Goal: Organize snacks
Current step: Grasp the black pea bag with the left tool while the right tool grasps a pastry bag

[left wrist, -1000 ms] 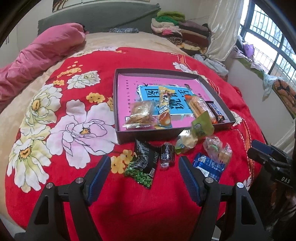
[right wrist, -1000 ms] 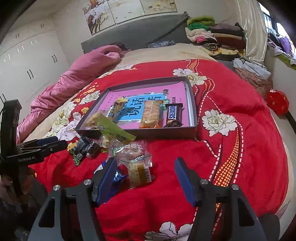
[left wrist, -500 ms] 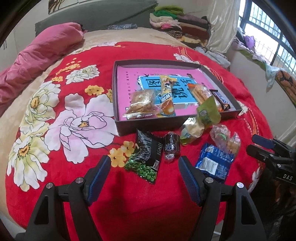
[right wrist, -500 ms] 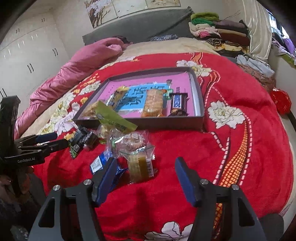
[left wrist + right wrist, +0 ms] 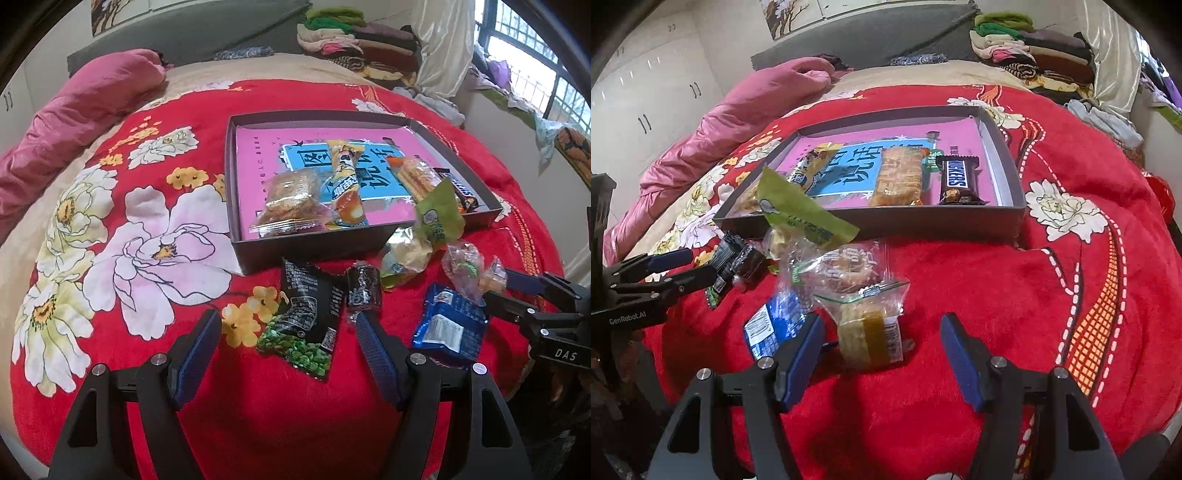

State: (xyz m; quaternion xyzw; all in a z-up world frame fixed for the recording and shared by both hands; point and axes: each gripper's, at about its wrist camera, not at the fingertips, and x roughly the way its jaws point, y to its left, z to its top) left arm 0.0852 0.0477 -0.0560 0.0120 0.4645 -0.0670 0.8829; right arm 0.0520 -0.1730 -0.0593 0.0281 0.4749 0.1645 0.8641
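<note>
A dark shallow box with a pink liner lies on the red bed and holds several snacks, among them a Snickers bar. Loose snacks lie in front of it. My left gripper is open, just above a black pea packet and a small dark roll. My right gripper is open around a clear-wrapped yellow cake. A blue packet and a green-topped bag lie between the two grippers.
A red floral blanket covers the bed. A pink quilt lies at the far left. Folded clothes are stacked at the head of the bed. A window is at the right.
Both grippers have moved forward and down toward the loose snacks. The yellow cake now sits between the right fingers and the pea packet between the left ones. Both stay open.
</note>
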